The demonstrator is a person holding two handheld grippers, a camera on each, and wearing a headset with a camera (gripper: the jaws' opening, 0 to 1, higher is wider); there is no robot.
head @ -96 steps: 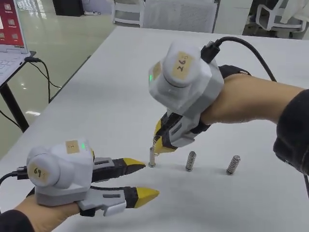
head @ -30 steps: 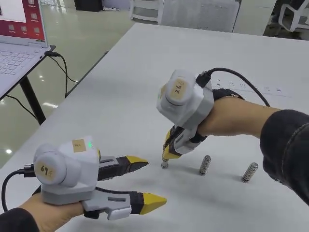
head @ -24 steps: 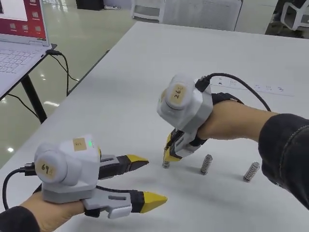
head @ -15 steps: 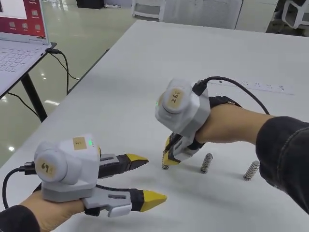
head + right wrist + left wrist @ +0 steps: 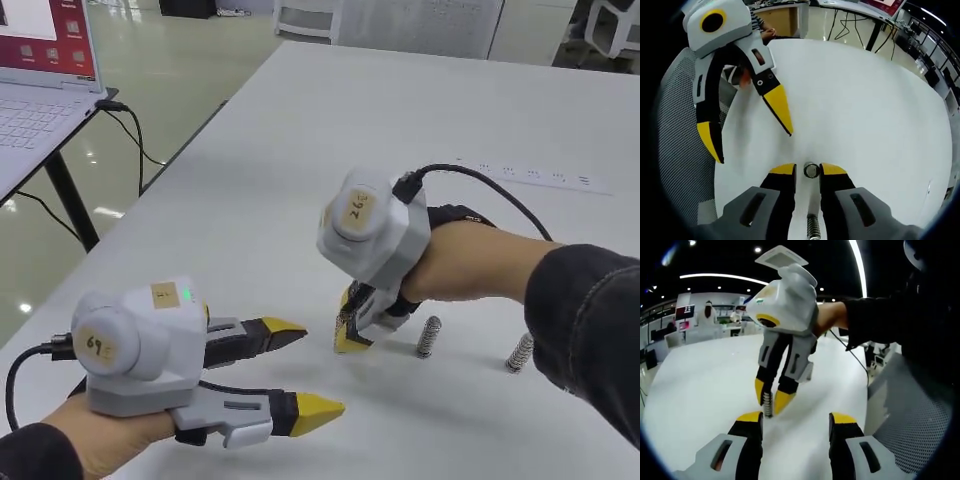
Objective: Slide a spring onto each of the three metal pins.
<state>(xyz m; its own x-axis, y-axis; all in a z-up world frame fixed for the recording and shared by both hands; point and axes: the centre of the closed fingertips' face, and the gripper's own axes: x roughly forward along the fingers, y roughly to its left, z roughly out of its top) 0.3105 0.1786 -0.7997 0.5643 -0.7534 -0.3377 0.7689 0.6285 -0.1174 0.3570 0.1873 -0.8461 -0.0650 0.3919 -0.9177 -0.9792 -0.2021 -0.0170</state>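
Far left on the white table [image 5: 250, 150], the left gripper [image 5: 300, 368] sits idle with its yellow-tipped jaws spread wide. It holds nothing and points toward the work.

Just right of it, the right gripper [image 5: 350, 335] points steeply down with its tips close to the tabletop. Its jaws are drawn narrow around a small coiled steel spring [image 5: 768, 405]. The right gripper view looks straight down the coil's open end, centred between the tips. The metal pin under it is hidden by coil and tips, so I can't tell how far the spring is seated.

Further right stand two more upright coiled steel springs, the middle spring [image 5: 428, 337] and the right-hand spring [image 5: 519, 352]. They are apart from each other and apparently already on their pins.

My read: the third and last spring is going on, so the task is nearly done. The next move calls for a straight push down the pin axis until the coil bottoms out. After that, a gentle opening and a vertical lift, so the tips don't drag the spring back up or tip it. The left gripper isn't needed.
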